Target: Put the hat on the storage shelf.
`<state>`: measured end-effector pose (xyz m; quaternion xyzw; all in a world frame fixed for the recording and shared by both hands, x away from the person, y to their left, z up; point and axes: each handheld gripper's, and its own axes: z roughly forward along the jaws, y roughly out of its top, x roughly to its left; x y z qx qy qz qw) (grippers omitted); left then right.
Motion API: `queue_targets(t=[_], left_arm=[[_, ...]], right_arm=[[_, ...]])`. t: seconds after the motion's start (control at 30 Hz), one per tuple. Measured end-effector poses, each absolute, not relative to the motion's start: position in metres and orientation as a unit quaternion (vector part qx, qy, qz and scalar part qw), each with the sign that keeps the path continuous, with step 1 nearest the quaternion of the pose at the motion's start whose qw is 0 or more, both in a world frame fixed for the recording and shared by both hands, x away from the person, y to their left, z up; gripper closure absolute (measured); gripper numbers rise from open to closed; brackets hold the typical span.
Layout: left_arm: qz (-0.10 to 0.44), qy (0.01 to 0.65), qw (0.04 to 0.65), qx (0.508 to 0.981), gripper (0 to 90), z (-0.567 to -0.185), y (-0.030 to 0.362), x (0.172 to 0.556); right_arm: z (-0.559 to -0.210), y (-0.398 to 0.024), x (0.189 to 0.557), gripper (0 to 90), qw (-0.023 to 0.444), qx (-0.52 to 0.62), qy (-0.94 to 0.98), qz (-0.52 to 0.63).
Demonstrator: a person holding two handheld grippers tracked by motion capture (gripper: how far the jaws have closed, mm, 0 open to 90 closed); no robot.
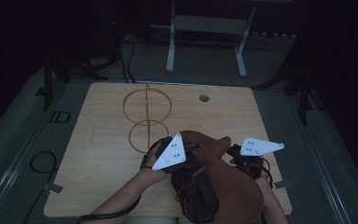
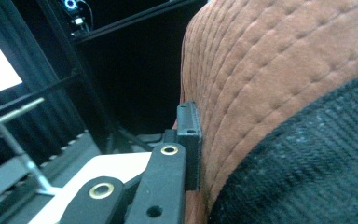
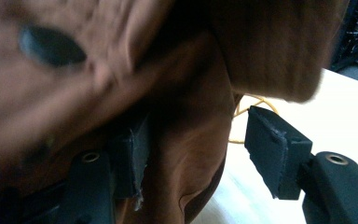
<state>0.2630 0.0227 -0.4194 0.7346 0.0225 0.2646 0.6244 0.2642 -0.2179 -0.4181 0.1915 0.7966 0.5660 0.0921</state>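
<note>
A brown quilted hat (image 1: 228, 184) with a dark lining (image 1: 193, 196) hangs over the table's near edge between my two grippers. My left gripper (image 1: 192, 147) is shut on its brim; in the left gripper view one black jaw presses against the stitched brown fabric (image 2: 261, 70), and the other jaw is hidden behind it. My right gripper (image 1: 231, 152) is at the hat's right side. Its jaws stand apart (image 3: 196, 140) with a fold of the hat (image 3: 186, 135) between them, and the right pad (image 3: 270, 149) is clear of the fabric.
A golden wire stand (image 1: 147, 119) of two rings on a post stands on the wooden table (image 1: 102, 158), just beyond the left gripper; a bit of the wire stand (image 3: 242, 105) appears behind the hat. A round cable hole (image 1: 204, 98) is at the back right. A white desk frame (image 1: 205, 28) stands farther off.
</note>
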Motion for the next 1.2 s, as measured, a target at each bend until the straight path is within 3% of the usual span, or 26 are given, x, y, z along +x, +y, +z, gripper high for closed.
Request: queue_targets(t=[0.33,0.67,0.8,1.0,1.2], left_arm=[[0.256,0.033,0.624,0.738,87.5,-0.419,0.012,0.261],[0.233,0.025,0.629,0.741,86.5,-0.414,0.013,0.262],[0.237,0.022,0.626,0.743,83.0,-0.410,0.012,0.261],[0.249,0.025,0.623,0.741,69.4,-0.404,0.014,0.258],[0.252,0.045,0.620,0.742,64.2,-0.396,0.024,0.256]], right_arm=[[-0.415,-0.207,0.267,47.6,0.092,0.197,0.796,0.565],[-0.414,-0.209,0.270,82.2,0.070,0.193,0.795,0.570],[-0.412,-0.212,0.268,85.3,0.068,0.189,0.797,0.570],[-0.407,-0.215,0.264,85.7,0.075,0.186,0.796,0.572],[-0.399,-0.223,0.264,85.8,0.092,0.193,0.786,0.580]])
